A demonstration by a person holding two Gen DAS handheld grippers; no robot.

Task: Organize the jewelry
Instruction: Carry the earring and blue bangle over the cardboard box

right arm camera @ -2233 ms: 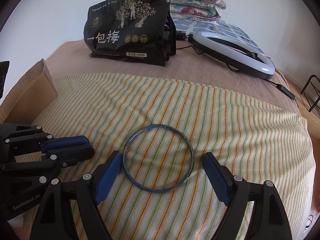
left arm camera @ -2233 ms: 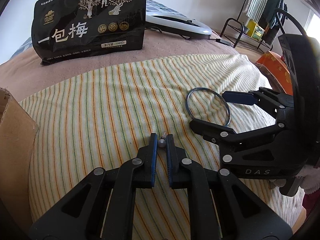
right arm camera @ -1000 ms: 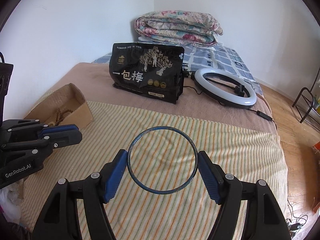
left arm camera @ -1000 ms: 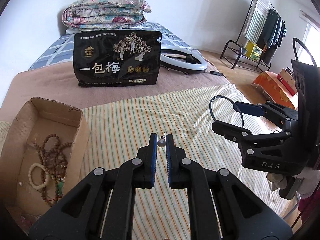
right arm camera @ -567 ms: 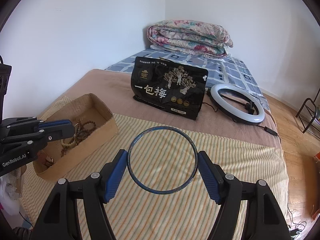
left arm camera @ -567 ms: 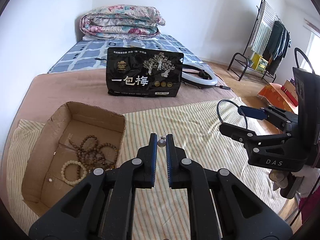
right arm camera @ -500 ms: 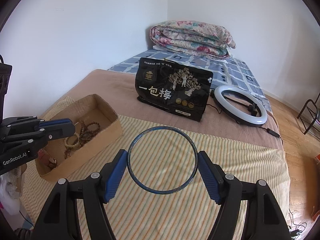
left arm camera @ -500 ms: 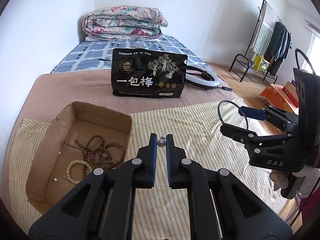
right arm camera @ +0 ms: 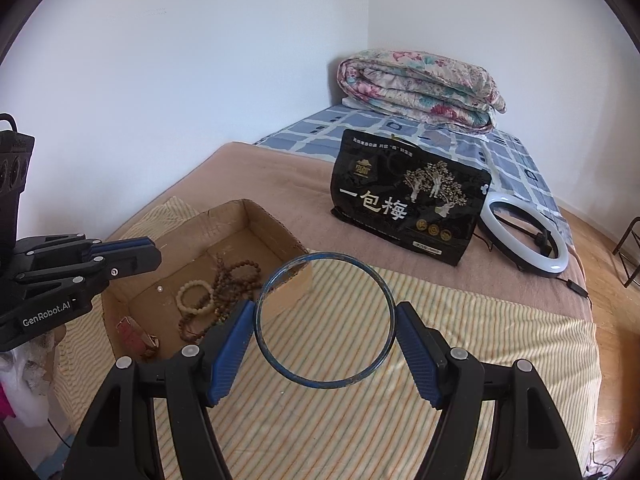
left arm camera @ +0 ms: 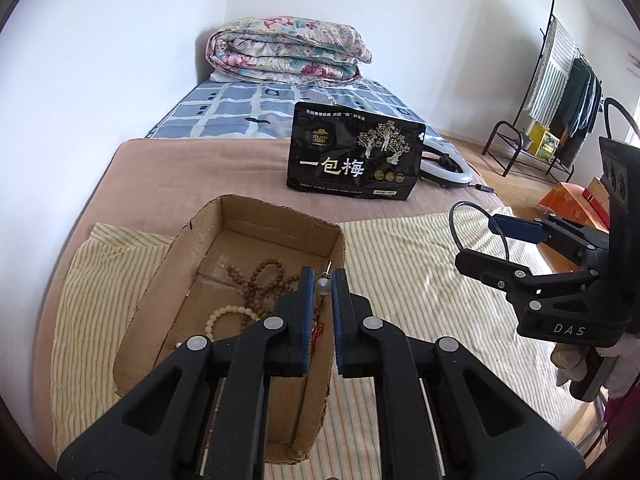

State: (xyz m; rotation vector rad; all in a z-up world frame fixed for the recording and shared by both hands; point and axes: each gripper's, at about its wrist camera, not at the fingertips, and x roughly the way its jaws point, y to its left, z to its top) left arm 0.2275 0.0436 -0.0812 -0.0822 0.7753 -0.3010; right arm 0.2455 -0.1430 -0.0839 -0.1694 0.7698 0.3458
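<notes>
Jewelry sorting looks well under way: the cardboard box [left arm camera: 244, 276] on the bed's striped cloth [right arm camera: 460, 344] already holds brown bead strands [right arm camera: 234, 280], a pale bead bracelet [right arm camera: 194, 296], a single small pearl and a reddish piece at its near end. Two items remain in the air. The left hand-held gripper [left arm camera: 320, 280] is pinched narrow on a small pearl earring [left arm camera: 323, 285], poised above the box's right wall. The right hand-held gripper [right arm camera: 326, 328], spread wide, holds a thin blue bangle [right arm camera: 326, 320] across its width, to the right of the box over the cloth. Both pieces are not yet dropped in; releasing them seems to be what is left.
</notes>
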